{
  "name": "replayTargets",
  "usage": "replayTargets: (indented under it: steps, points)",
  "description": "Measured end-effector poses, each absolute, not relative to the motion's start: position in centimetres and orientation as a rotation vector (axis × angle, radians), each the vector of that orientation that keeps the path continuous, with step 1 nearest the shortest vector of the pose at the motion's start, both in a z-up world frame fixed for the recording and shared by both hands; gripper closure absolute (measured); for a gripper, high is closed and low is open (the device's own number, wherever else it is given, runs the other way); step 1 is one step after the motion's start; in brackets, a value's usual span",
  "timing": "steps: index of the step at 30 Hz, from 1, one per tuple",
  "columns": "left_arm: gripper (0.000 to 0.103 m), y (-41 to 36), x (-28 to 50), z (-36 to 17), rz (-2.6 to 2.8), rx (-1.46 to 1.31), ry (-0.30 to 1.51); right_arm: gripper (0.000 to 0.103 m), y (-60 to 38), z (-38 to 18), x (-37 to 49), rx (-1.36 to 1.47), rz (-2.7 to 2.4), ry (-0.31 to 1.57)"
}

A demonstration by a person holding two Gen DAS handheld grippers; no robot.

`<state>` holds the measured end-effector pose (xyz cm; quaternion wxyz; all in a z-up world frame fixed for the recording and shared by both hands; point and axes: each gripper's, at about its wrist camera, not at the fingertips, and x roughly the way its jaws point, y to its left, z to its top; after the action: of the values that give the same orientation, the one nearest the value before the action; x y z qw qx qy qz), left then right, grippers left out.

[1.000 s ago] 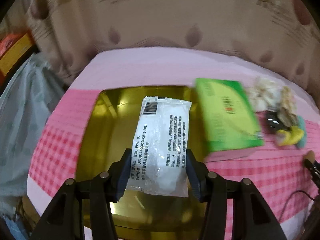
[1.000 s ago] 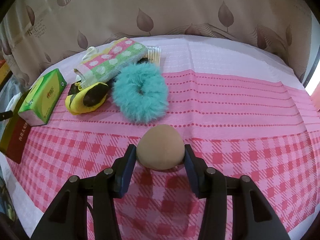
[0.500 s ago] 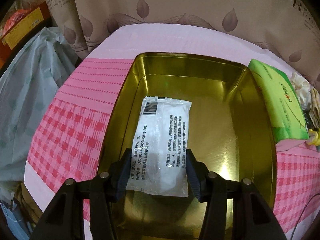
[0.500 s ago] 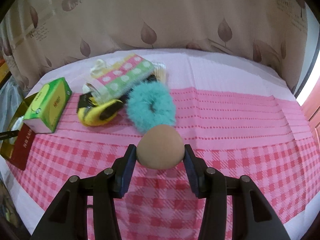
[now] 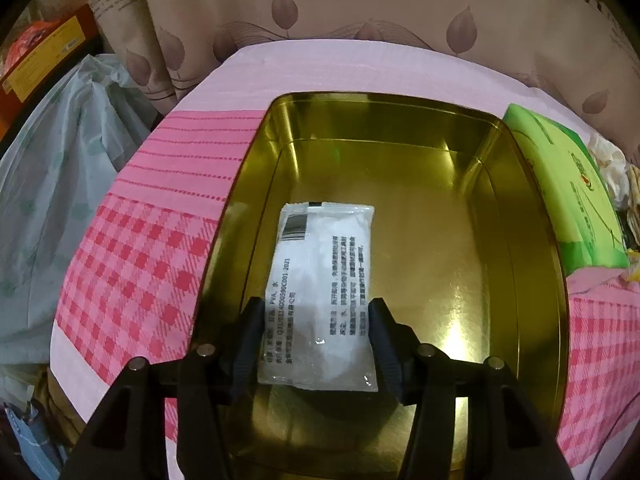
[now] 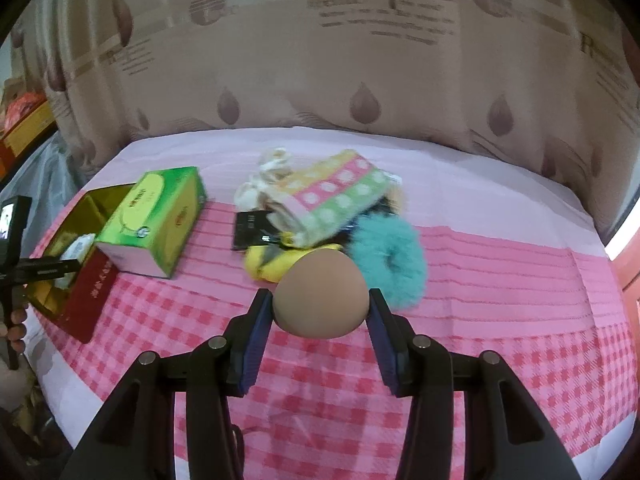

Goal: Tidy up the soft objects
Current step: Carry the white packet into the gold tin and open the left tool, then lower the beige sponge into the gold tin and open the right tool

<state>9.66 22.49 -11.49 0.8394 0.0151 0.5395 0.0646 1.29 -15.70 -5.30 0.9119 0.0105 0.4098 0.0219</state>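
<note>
While our left gripper (image 5: 316, 336) opens around the white packet (image 5: 320, 296) inside the gold tin (image 5: 400, 120), our right gripper (image 6: 320, 312) clasps a tan sponge (image 6: 320, 296); the teal scrunchie (image 6: 390, 264) and others remain on the tabletop (image 6: 500, 280).

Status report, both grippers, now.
Left gripper opening, white packet between pads, over gold tin. Right gripper clamps tan sponge, above table. Nothing blocking.

Leaf-patterned curtain (image 6: 360, 60) behind the table; pale plastic bag (image 5: 60, 200) beside pink checked tablecloth (image 6: 520, 320).
</note>
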Motion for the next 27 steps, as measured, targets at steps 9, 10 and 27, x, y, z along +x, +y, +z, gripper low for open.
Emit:
replayTargets:
  steps: [9,10,27]
  points:
    - [0.048,23.1,8.8,-9.3,0.128,-0.019,1.088,0.059,-9.2,-5.0,2.8,-0.048,0.188,0.849]
    - [0.048,23.4,8.6,-8.6,0.134,-0.026,1.067,0.059,-8.2,-5.1,3.0,-0.059,0.207,0.849]
    - [0.048,28.0,7.9,-5.8,0.264,-0.104,0.994,0.059,9.2,-6.4,4.5,-0.229,0.561,0.875]
